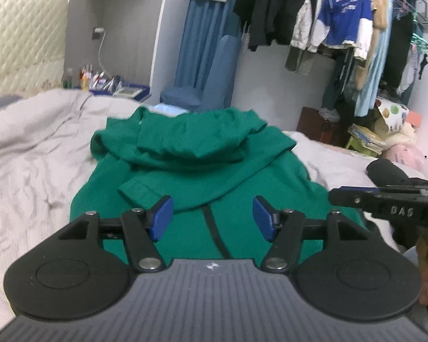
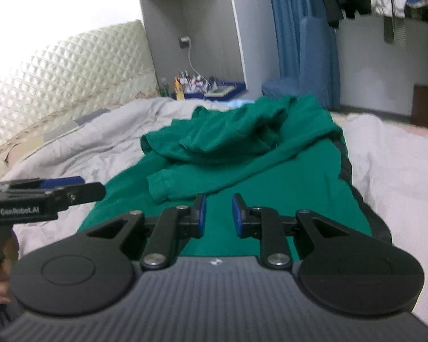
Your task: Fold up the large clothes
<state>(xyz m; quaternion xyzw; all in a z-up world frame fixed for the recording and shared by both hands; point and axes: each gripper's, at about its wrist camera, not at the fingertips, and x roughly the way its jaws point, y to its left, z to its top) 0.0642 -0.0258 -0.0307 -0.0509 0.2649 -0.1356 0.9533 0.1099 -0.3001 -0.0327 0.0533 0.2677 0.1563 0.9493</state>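
A green zip hoodie (image 1: 214, 156) (image 2: 256, 171) lies flat on the bed, hood at the far end. A sleeve is folded across its body, with the cuff (image 1: 134, 188) (image 2: 159, 188) lying left of the middle. My left gripper (image 1: 213, 216) hovers open over the near part of the hoodie above the dark zip (image 1: 214, 233), and nothing sits between its blue pads. My right gripper (image 2: 219, 213) holds its pads a narrow gap apart over the green cloth, gripping nothing. Each gripper shows at the edge of the other's view: the right gripper (image 1: 345, 195) and the left gripper (image 2: 80, 188).
A crumpled pale grey quilt (image 1: 28, 156) (image 2: 399, 156) covers the bed around the hoodie. A quilted headboard (image 2: 57, 71) stands at the left. Beyond the bed are a cluttered nightstand (image 1: 100, 82), a blue chair (image 1: 208, 85), a rack of hanging clothes (image 1: 342, 14) and stacked books (image 1: 365, 138).
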